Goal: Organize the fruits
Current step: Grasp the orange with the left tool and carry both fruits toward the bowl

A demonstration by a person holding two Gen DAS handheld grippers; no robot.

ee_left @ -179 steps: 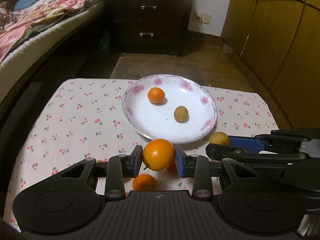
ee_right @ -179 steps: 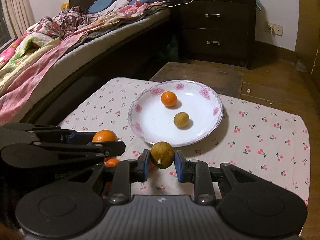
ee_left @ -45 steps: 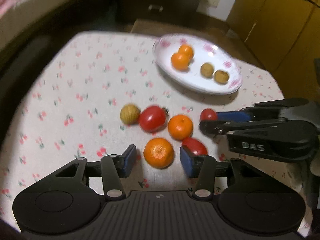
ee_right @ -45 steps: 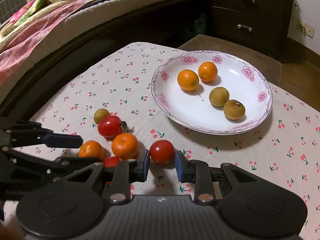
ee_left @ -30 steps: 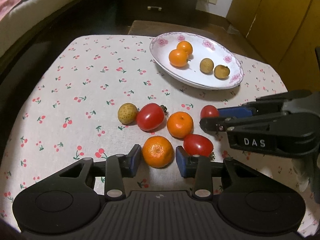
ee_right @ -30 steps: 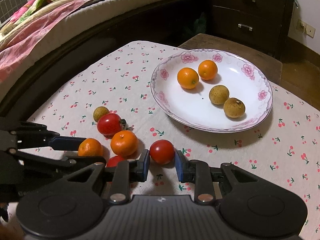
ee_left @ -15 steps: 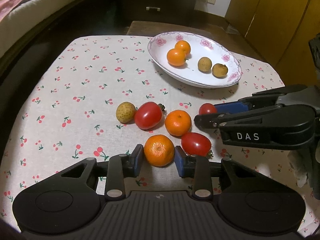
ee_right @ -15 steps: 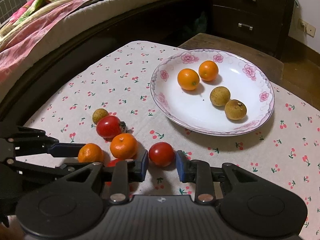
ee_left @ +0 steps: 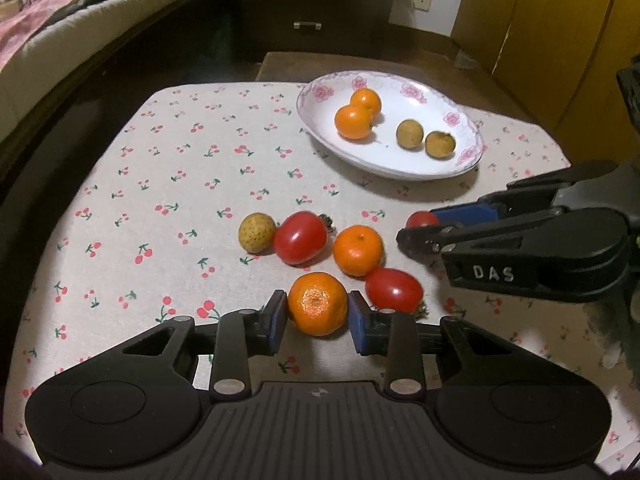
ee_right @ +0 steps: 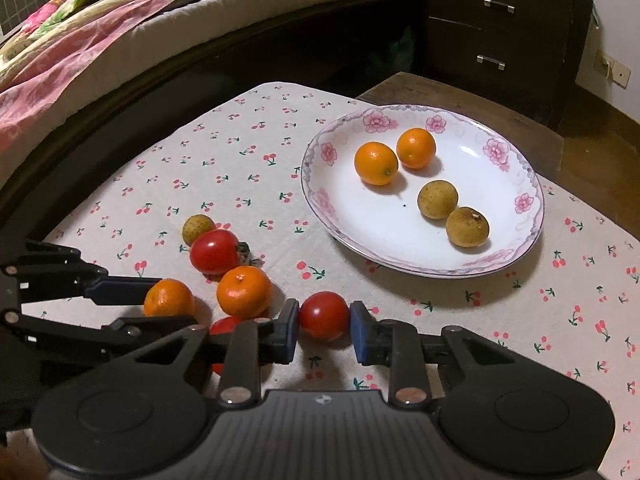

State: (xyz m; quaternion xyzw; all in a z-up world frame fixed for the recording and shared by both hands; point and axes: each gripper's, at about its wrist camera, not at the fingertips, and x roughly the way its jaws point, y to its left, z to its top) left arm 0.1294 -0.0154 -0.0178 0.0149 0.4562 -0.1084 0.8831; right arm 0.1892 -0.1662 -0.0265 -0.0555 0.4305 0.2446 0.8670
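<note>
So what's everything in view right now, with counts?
plate: one, white with pink flowers, far side of cloth
plate oranges: two, orange, side by side on plate
plate brown fruits: two, yellow-brown, on plate
loose oranges: two, orange, on cloth
tomatoes: three, red, on cloth
loose brown fruit: one, yellow-brown, touching the biggest tomato
cloth: one, cream, cherry print
bed, dresser: behind
left gripper: black, blue pads, shut on nearest orange
right gripper: same, pads flanking a tomato, contact unclear
</note>
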